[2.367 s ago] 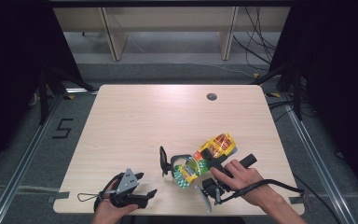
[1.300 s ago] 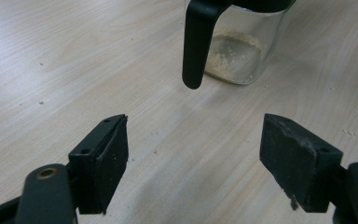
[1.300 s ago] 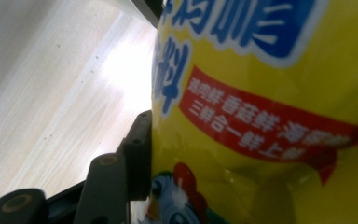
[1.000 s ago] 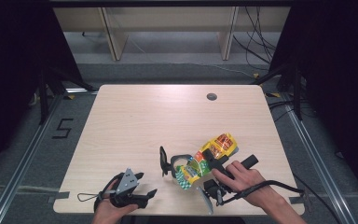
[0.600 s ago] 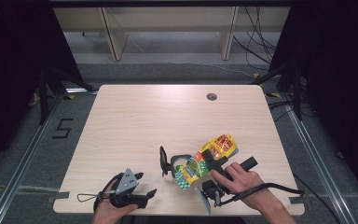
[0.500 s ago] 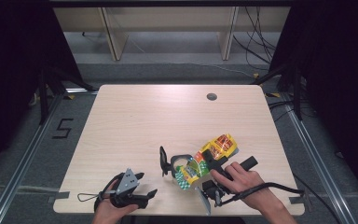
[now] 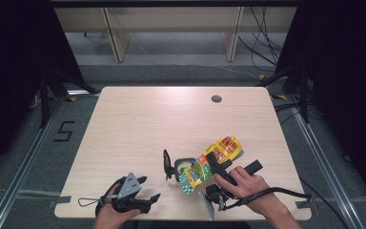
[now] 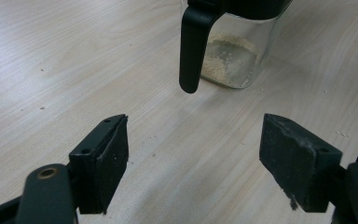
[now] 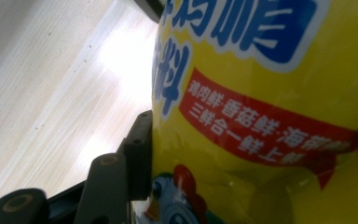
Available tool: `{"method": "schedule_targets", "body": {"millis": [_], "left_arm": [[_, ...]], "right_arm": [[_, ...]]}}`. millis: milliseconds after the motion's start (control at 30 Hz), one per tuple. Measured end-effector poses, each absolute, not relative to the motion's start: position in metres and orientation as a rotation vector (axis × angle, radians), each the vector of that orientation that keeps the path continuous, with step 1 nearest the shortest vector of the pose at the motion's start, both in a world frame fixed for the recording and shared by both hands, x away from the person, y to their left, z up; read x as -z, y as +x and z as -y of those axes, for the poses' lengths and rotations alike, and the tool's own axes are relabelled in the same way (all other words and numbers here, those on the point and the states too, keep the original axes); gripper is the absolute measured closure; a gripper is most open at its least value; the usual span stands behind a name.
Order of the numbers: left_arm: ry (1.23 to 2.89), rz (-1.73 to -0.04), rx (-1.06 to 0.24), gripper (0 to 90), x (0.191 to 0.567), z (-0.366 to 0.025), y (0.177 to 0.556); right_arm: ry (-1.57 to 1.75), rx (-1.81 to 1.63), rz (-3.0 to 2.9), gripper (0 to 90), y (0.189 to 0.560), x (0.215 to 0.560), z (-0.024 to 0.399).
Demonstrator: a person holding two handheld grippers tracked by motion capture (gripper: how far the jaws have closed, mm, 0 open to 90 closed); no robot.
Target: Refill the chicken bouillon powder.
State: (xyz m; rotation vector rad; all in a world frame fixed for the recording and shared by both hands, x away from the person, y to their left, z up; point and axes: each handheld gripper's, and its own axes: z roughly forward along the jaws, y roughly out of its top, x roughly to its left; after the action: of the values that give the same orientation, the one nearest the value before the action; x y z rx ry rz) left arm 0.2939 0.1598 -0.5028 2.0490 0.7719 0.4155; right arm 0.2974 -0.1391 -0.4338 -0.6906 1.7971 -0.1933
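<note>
Nothing has shifted: right gripper (image 7: 218, 164) still clamps the soft, crinkly seasoning bag (image 7: 213, 161) mid-body over the jar (image 8: 235, 51), left gripper (image 8: 193, 170) wide open.

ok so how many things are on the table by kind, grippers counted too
glass jar with black handle: 1
yellow seasoning bag: 1
hand-held grippers: 2, the left gripper open over bare wood, the right gripper clamped on the bag
total: 4

Yellow pouch (image 7: 216, 161) with red-blue print, black-handled clear jar (image 8: 230, 44)
</note>
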Motion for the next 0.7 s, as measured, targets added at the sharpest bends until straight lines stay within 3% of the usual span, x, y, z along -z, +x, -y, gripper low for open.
{"method": "schedule_targets", "body": {"millis": [700], "left_arm": [[2.034, -0.791, -0.405, 23.5, 0.5035, -0.1599, 0.2933]], "right_arm": [[-0.708, 0.173, -1.797, 51.4, 0.2958, 0.4323, 0.1381]]}}
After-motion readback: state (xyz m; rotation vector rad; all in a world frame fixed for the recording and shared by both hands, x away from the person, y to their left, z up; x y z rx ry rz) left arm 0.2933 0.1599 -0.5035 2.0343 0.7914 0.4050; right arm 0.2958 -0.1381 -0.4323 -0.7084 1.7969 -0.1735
